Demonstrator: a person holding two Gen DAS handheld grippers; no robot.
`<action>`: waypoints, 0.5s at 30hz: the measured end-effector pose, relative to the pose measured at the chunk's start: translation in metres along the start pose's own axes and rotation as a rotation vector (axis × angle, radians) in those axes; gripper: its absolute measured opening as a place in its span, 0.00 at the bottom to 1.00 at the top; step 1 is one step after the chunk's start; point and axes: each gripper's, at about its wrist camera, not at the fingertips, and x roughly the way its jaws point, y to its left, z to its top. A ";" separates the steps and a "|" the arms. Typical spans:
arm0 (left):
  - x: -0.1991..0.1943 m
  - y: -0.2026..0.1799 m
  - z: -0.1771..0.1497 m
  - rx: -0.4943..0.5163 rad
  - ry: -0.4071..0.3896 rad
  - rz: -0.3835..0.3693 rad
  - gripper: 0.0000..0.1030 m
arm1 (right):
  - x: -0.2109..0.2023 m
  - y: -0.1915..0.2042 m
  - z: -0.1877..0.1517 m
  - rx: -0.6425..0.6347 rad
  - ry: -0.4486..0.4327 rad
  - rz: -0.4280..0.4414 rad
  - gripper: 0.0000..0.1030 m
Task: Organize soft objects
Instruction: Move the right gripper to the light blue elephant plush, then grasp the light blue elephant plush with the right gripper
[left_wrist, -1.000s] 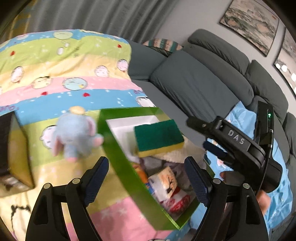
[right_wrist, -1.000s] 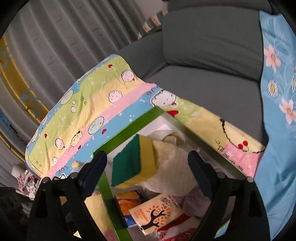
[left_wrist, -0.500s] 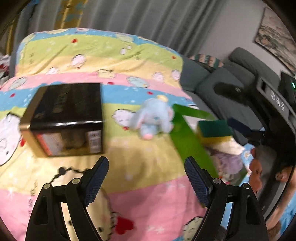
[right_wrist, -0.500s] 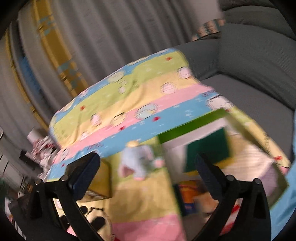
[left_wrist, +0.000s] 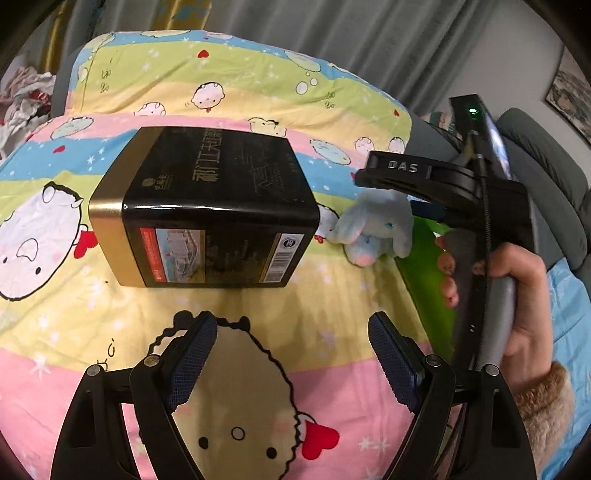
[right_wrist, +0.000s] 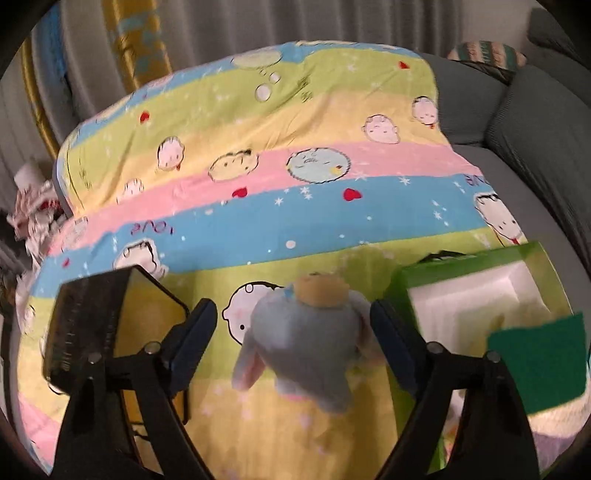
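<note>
A light blue plush elephant (right_wrist: 310, 339) lies on the striped cartoon blanket (right_wrist: 295, 206), just left of the green box (right_wrist: 469, 266). My right gripper (right_wrist: 293, 343) hangs over it with a finger on either side. Its jaws are closing; the right pad is at the toy's ear and the left pad stands apart from it. In the left wrist view the elephant (left_wrist: 376, 229) shows under the right gripper's fingers. My left gripper (left_wrist: 291, 354) is open over bare blanket (left_wrist: 258, 314), short of the black box (left_wrist: 207, 206), with nothing between its fingers.
The green box holds a green sponge (right_wrist: 539, 362), white foam and other soft items. The black and gold box (right_wrist: 85, 325) lies left of the elephant. A hand (left_wrist: 524, 295) holds the right gripper's handle. Grey sofa cushions (right_wrist: 535, 122) are to the right, curtains behind.
Both views swung left, away from the green box and over the blanket. The black box came to the middle of the left view. The right gripper came over the elephant, its jaws narrower.
</note>
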 end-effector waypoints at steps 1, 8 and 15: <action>0.000 0.001 0.000 0.001 0.001 0.001 0.82 | 0.004 0.000 -0.001 0.002 0.007 0.001 0.81; 0.000 -0.007 0.000 0.019 -0.012 0.000 0.82 | 0.010 -0.003 -0.007 -0.001 0.004 -0.042 0.54; 0.002 -0.030 0.001 0.072 -0.003 -0.058 0.82 | -0.033 -0.022 -0.029 0.143 -0.017 0.177 0.52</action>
